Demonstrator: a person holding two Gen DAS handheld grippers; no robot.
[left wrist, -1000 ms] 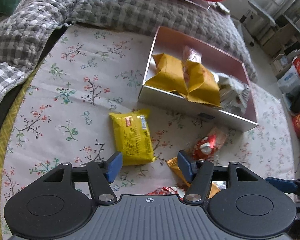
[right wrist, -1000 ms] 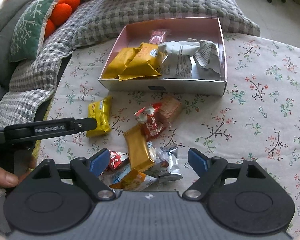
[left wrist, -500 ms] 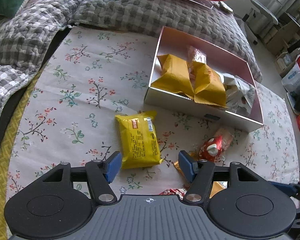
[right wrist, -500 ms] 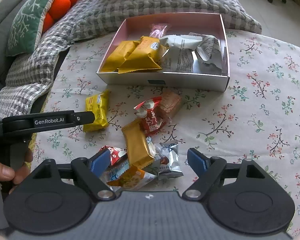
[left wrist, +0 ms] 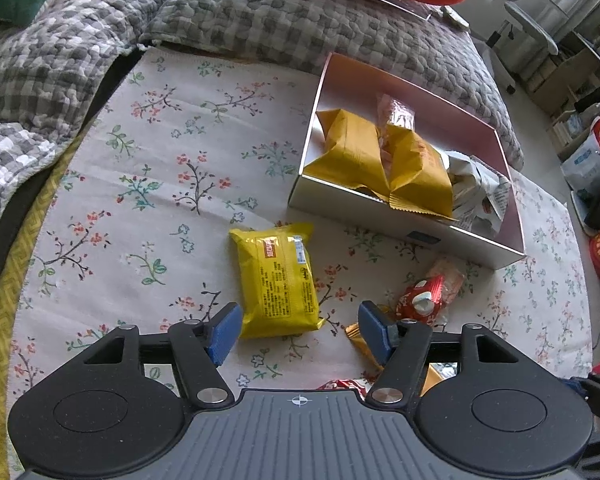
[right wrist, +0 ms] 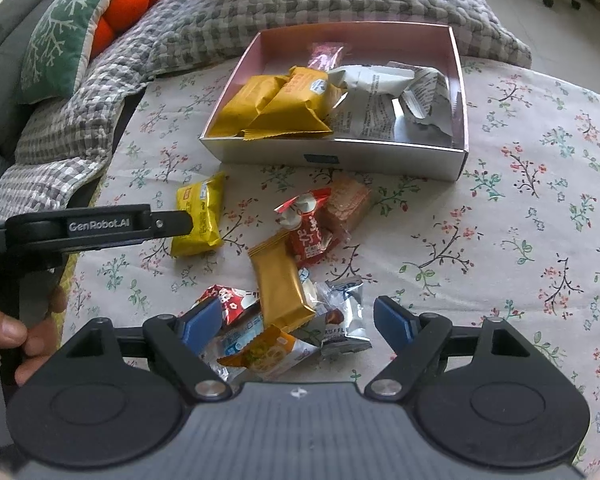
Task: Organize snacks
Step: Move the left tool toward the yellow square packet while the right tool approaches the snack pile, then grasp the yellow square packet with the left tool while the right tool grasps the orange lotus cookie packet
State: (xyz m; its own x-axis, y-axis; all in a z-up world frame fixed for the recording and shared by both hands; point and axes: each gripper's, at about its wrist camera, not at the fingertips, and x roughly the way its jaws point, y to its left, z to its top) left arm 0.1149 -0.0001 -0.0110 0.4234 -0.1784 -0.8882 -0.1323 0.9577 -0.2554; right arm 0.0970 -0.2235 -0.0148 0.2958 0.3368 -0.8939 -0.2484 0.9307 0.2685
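1. Snacks are seen in two groups: some packed in a pink box (right wrist: pixel 458 80) on the far side of the flowered bench (right wrist: pixel 520 220), others loose on the near side.
2. A yellow packet (left wrist: pixel 278 278) is seen lying flat just ahead of the left tongs (left wrist: pixel 300 330), whose blue tips are held apart and clamped on nothing.
3. The right tongs (right wrist: pixel 298 320) are held apart over a loose pile (right wrist: pixel 284 300) of wrappers; nothing is gripped.
4. A red packet (right wrist: pixel 308 228) is found between pile and box.
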